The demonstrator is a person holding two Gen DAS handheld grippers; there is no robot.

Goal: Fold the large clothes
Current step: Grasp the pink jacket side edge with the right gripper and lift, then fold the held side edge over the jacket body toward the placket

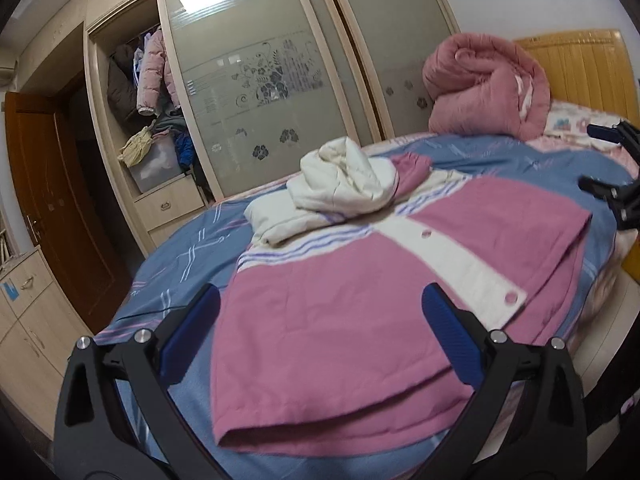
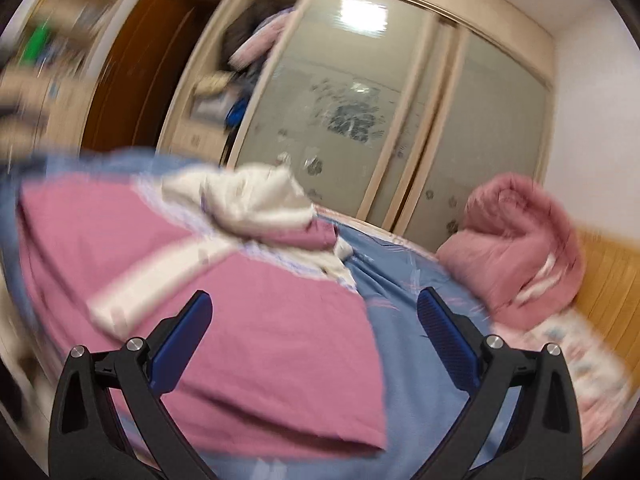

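Note:
A large pink jacket (image 1: 328, 320) with a white snap placket and a cream hood (image 1: 344, 180) lies spread on the blue bedspread (image 1: 192, 252). My left gripper (image 1: 320, 304) hovers open over the jacket's near hem, with nothing between its blue pads. The right gripper (image 1: 600, 156) shows at the right edge of the left wrist view, open beyond the jacket's far side. In the blurred right wrist view the right gripper (image 2: 314, 308) is open above the jacket (image 2: 240, 320), near its edge on the bedspread (image 2: 420, 360). The hood (image 2: 248, 200) lies bunched at the far end.
A rolled pink quilt (image 1: 488, 84) sits at the head of the bed by the yellow headboard (image 1: 580, 68). A wardrobe with frosted sliding doors (image 1: 260, 92) stands behind the bed, its left section open and full of clothes. A brown door (image 1: 52, 200) is at left.

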